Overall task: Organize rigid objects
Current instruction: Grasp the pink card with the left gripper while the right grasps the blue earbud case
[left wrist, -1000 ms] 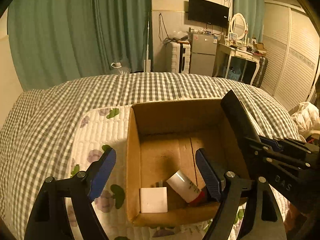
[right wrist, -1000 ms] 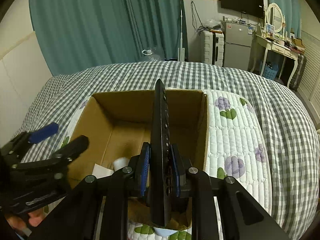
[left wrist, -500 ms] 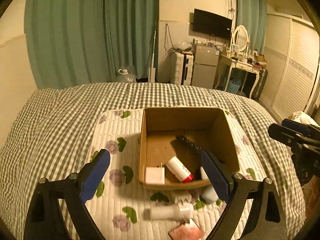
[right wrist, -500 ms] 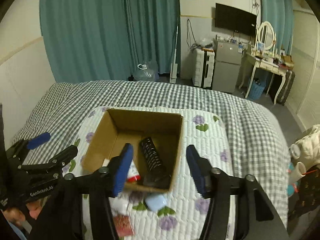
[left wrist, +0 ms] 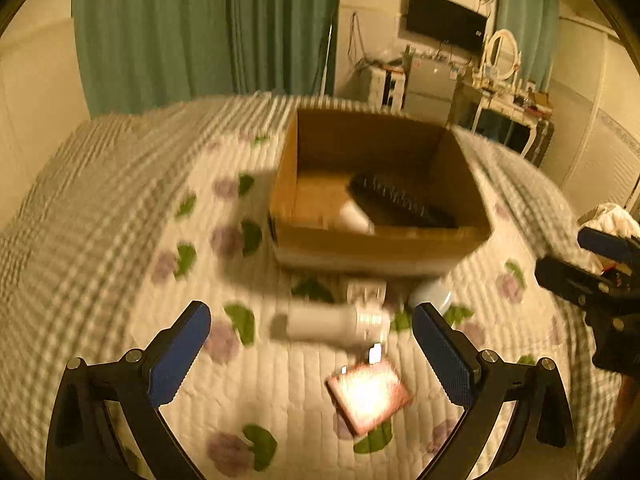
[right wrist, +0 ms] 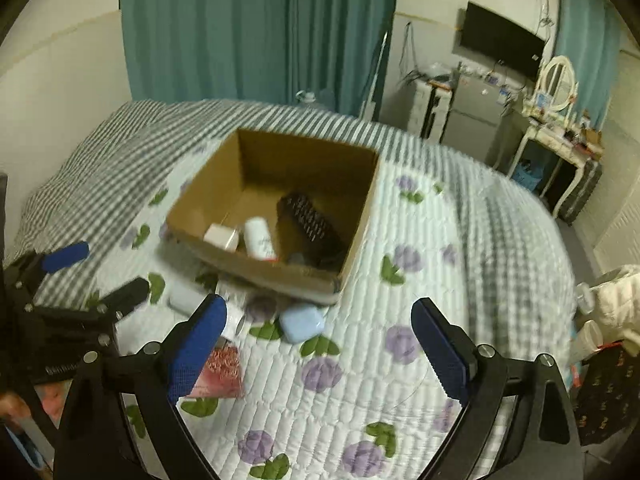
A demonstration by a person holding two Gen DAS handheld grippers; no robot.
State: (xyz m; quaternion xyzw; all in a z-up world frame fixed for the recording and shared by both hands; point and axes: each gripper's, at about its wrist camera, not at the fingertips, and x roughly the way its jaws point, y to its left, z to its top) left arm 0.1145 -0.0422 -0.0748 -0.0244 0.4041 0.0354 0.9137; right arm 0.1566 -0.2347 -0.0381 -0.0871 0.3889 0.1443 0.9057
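Where curtains [right wrist: 260, 28] hang, floral quilt [right wrist: 400, 300], box [right wrist: 276, 168]

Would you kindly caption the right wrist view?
Open right gripper hovers above blue case beside cardboard box holding remote.

Right claw [right wrist: 318, 344] now spread and empty, remote [right wrist: 310, 226] lying in box [right wrist: 256, 258], both claws pulled back.

The cardboard box [right wrist: 280, 184] was set on the quilt [right wrist: 400, 280]; a remote [right wrist: 310, 222], a tube [right wrist: 260, 238] and a small box [right wrist: 220, 236] were laid inside; a bottle [left wrist: 336, 322], a packet [left wrist: 368, 398] and a case [right wrist: 302, 323] were left before it.
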